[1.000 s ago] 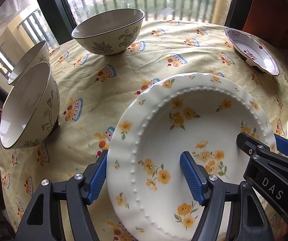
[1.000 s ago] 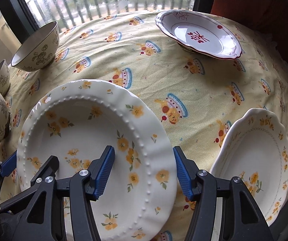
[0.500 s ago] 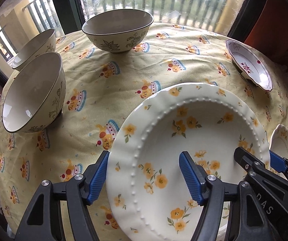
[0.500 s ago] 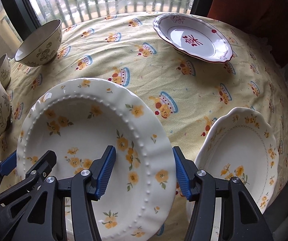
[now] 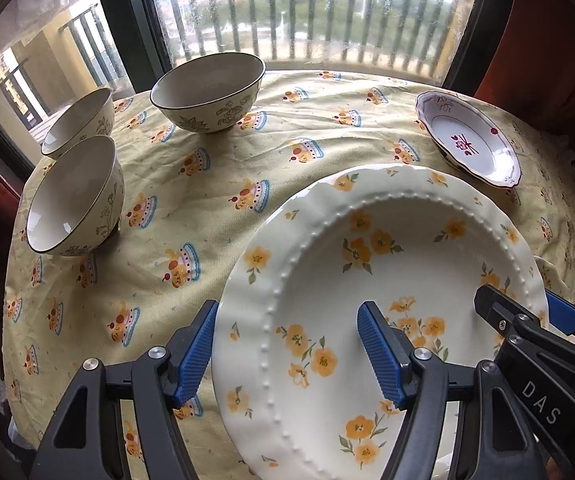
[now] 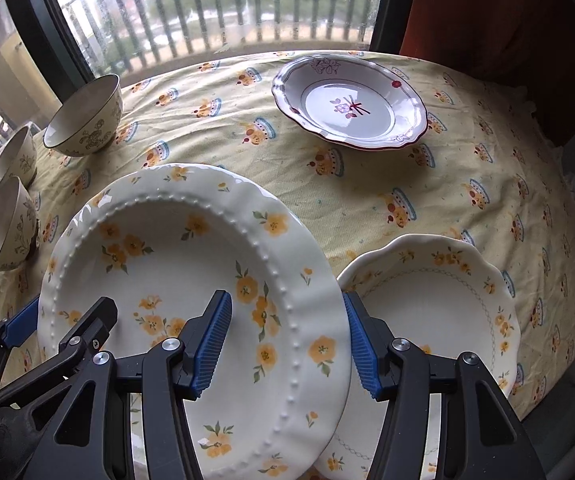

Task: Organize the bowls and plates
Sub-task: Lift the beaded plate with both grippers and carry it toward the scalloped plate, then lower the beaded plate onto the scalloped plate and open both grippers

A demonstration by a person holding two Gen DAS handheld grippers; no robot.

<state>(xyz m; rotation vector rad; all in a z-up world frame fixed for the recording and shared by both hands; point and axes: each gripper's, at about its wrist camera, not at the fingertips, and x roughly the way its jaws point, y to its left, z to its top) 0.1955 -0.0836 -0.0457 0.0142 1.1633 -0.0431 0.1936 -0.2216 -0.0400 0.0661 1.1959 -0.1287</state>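
A large cream plate with yellow flowers (image 5: 399,280) is held above the table between both grippers. My left gripper (image 5: 287,352) straddles its left rim, one finger outside, one inside. My right gripper (image 6: 287,344) straddles its right rim (image 6: 307,300) the same way. The plate's right edge overlaps a smaller scalloped flowered plate (image 6: 447,300) lying on the cloth. A white plate with red trim (image 6: 351,108) sits at the far right. Three floral bowls stand at the left: one far (image 5: 207,88), two near the left edge (image 5: 75,196) (image 5: 79,124).
The round table wears a yellow patterned cloth (image 5: 207,200). A window with balcony railing runs behind it (image 5: 307,20). A red-brown chair back stands at the far right (image 6: 487,20). The table edge drops off close on the left and right.
The large plate has risen off the cloth and shifted right, over the edge of the smaller flowered plate. Both grippers moved with it.
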